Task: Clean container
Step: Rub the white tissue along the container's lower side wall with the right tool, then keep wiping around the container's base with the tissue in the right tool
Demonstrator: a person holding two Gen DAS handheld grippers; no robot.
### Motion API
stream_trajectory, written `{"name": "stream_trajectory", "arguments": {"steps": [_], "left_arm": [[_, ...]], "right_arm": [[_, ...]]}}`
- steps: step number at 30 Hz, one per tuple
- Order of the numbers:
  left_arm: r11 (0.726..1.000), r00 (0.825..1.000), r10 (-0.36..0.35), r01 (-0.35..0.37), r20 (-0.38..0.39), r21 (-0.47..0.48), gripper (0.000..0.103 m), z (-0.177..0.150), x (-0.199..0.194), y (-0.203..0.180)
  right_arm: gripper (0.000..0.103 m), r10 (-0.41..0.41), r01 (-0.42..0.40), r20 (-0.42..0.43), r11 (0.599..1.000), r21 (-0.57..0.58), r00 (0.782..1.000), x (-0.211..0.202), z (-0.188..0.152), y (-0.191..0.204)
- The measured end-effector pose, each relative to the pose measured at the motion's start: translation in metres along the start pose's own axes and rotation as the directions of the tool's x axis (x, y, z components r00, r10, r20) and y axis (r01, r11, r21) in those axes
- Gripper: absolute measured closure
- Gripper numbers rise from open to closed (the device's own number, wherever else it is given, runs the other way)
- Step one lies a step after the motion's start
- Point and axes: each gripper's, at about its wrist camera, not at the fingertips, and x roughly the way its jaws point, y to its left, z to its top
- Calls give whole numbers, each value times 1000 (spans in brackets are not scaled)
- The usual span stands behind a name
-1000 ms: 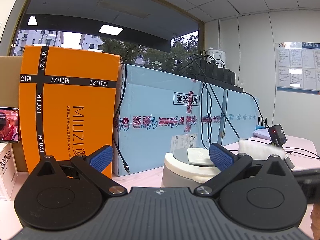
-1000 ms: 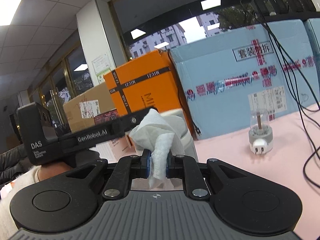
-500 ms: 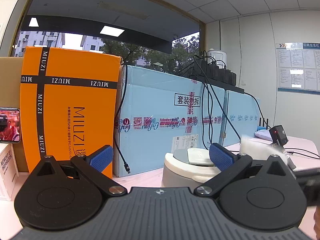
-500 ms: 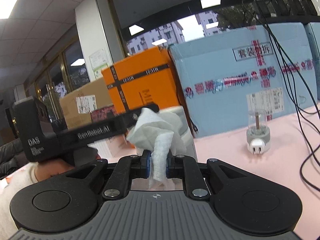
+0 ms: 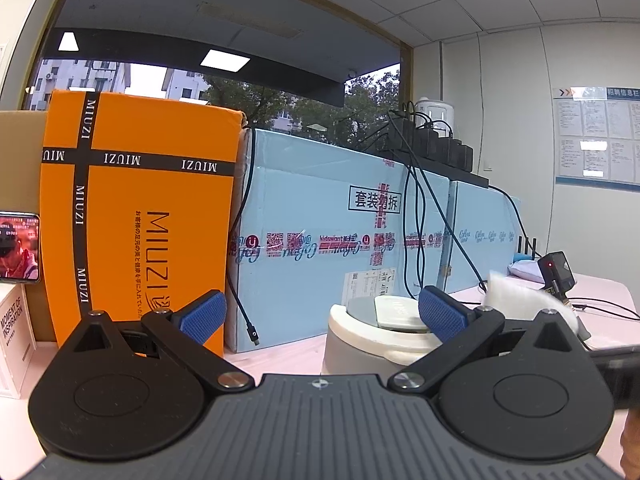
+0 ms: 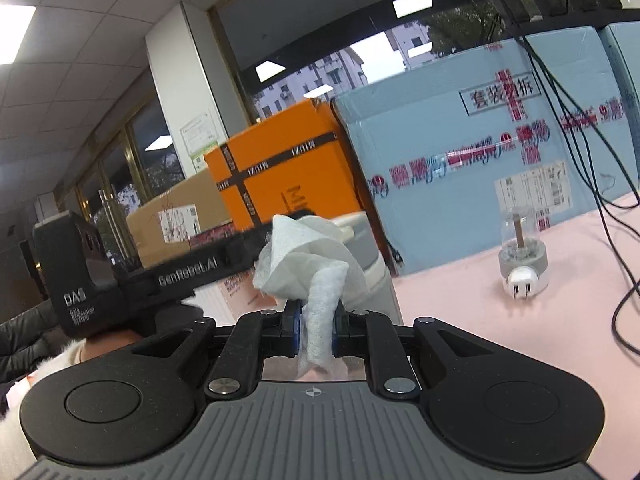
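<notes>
A white and grey round container (image 5: 360,340) with a lid stands on the pink table, just ahead of my left gripper (image 5: 320,316), which is open; its right finger lies over the container's rim. My right gripper (image 6: 315,322) is shut on a crumpled white paper towel (image 6: 308,256). The towel sits close in front of the container (image 6: 372,268), which is partly hidden behind it. The towel also shows in the left wrist view (image 5: 524,298), to the right of the container.
An orange MIUZI box (image 5: 136,216) and light blue cartons (image 5: 332,232) stand behind the container with black cables hanging over them. A small clear-domed plug device (image 6: 522,260) sits on the table to the right. A phone (image 5: 18,246) leans at the far left.
The right gripper with the towel has shifted slightly; the towel appears a little further right in the left wrist view. The left gripper has barely moved.
</notes>
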Motion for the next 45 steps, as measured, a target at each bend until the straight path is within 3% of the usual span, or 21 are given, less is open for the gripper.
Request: {"name": "stream_trajectory", "arguments": {"steps": [5, 29, 38, 45], "left_arm": [[1000, 1000, 6, -6, 0, -3, 0, -1, 0, 1], [1000, 1000, -5, 5, -3, 7, 0, 0, -1, -2], [1000, 1000, 1, -1, -1, 7, 0, 0, -1, -2], [1000, 1000, 8, -8, -2, 1, 0, 0, -1, -1]], "right_arm": [[91, 0, 0, 37, 1000, -16, 999, 0, 7, 3], [91, -66, 65, -117, 998, -17, 991, 11, -22, -7], [91, -69, 69, 9, 994, -79, 998, -2, 1, 6], [91, -68, 67, -6, 993, -95, 998, 5, 3, 7]]}}
